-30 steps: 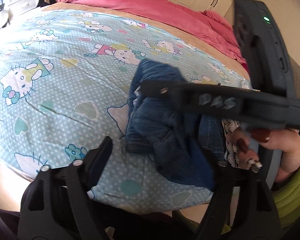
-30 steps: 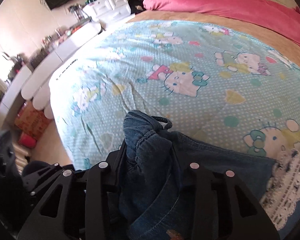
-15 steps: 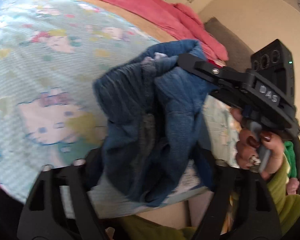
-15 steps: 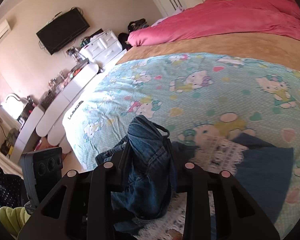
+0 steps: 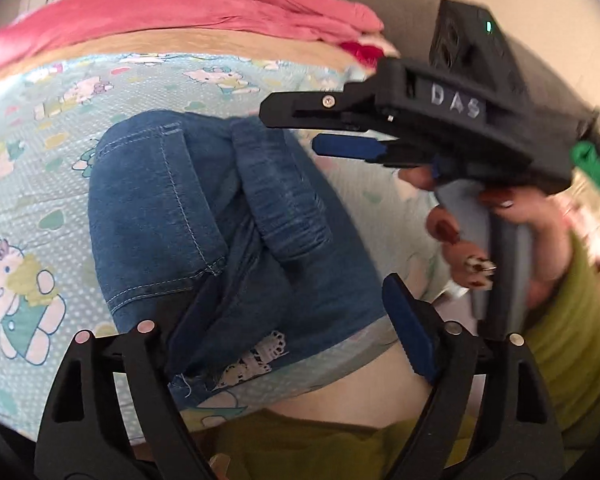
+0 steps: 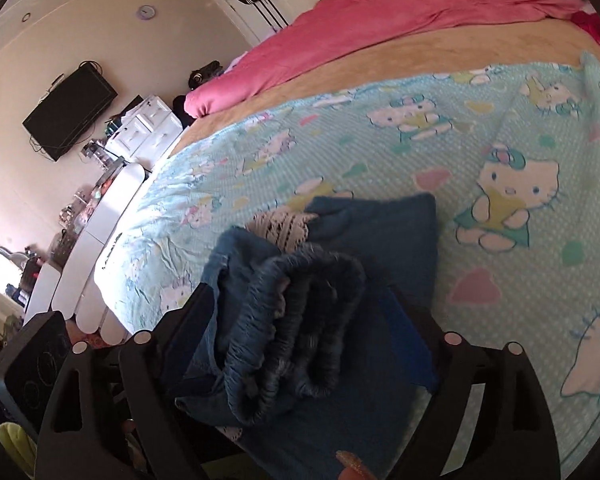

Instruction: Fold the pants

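Blue denim pants (image 5: 204, 216) lie folded near the bed's (image 5: 28, 184) front edge; your left gripper (image 5: 296, 336) and right gripper (image 6: 300, 320) both gape released, so smoothing the bundle comes next.

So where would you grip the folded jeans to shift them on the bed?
Probably the stacked waistband end of the jeans, which lies toward the near bed edge. Its layers are bunched into one thick roll, so a gripper coming in low from that side could pinch them all together. The flat far end would likely unfold.

pants (image 5: 204, 216): 1; grippers: 2, left gripper (image 5: 296, 332), right gripper (image 6: 300, 336); bedspread (image 6: 440, 152): 1; pink duvet (image 6: 400, 16): 1; TV (image 6: 70, 108): 1
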Demonstrator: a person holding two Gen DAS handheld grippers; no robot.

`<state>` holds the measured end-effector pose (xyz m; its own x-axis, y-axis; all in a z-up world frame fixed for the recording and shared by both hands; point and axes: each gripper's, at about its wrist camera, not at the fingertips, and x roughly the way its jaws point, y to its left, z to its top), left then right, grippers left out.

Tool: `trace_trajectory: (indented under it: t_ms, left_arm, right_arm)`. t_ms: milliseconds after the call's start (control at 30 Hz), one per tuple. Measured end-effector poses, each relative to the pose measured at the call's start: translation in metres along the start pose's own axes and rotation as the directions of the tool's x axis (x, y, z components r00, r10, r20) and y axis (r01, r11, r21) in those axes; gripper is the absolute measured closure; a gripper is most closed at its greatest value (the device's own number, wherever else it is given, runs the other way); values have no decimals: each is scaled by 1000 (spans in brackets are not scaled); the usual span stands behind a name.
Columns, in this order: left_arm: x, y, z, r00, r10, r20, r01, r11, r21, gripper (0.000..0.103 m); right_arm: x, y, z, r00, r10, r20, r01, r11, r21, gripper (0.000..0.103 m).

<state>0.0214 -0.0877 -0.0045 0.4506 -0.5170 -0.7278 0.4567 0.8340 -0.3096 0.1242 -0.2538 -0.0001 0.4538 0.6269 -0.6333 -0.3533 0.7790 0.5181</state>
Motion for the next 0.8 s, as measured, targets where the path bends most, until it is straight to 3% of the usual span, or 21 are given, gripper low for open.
trace_trajectory:
  t_ms: [100, 133, 167, 233, 267, 367, 500, 567, 700, 800]
  left_arm:
    - [9, -1, 1, 1000, 21, -10, -21, 1000, 16, 26]
    - [9, -2, 1, 1000, 26, -11, -26, 999, 21, 26]
    - [10, -3, 1, 1000, 28, -11, -28, 999, 22, 26]
    - [9, -2, -1, 1000, 19, -7, -19, 1000, 20, 25]
    - [8, -1, -2, 1000, 16, -7, -16, 1000, 18, 25]
    - [-4, 2, -9, 1000, 9, -2, -9, 1000, 15, 25]
    - [-20, 9, -4, 999, 1, 41, -1, 1000, -13, 18]
    - [-33, 15, -3, 997, 34, 69, -33, 999, -23, 14]
    - [-53, 31, 2, 988, 112, 105, -106, 993, -60, 10]
    - [-59, 45, 4, 982, 154, 113, -142, 984, -103, 10]
  right_arm:
    - [8, 10, -3, 999, -32, -13, 31, 999, -42, 17]
    - [13, 14, -3, 996, -86, -15, 84, 994, -76, 23]
    - [16, 16, -4, 991, -135, -17, 133, 985, -107, 48]
    - [20, 18, -7, 979, -200, -29, 192, 966, -170, 62]
    - [19, 18, -9, 973, -230, -27, 221, 957, -189, 62]
    - [17, 16, -14, 962, -273, -17, 262, 938, -226, 60]
    - [3, 15, -14, 969, -245, 25, 245, 951, -190, 42]
    - [-11, 16, -13, 971, -229, 67, 238, 953, -186, 34]
    - [-34, 21, -14, 962, -244, 126, 265, 943, -202, 28]
    - [-49, 26, -20, 952, -260, 164, 292, 932, -217, 18]
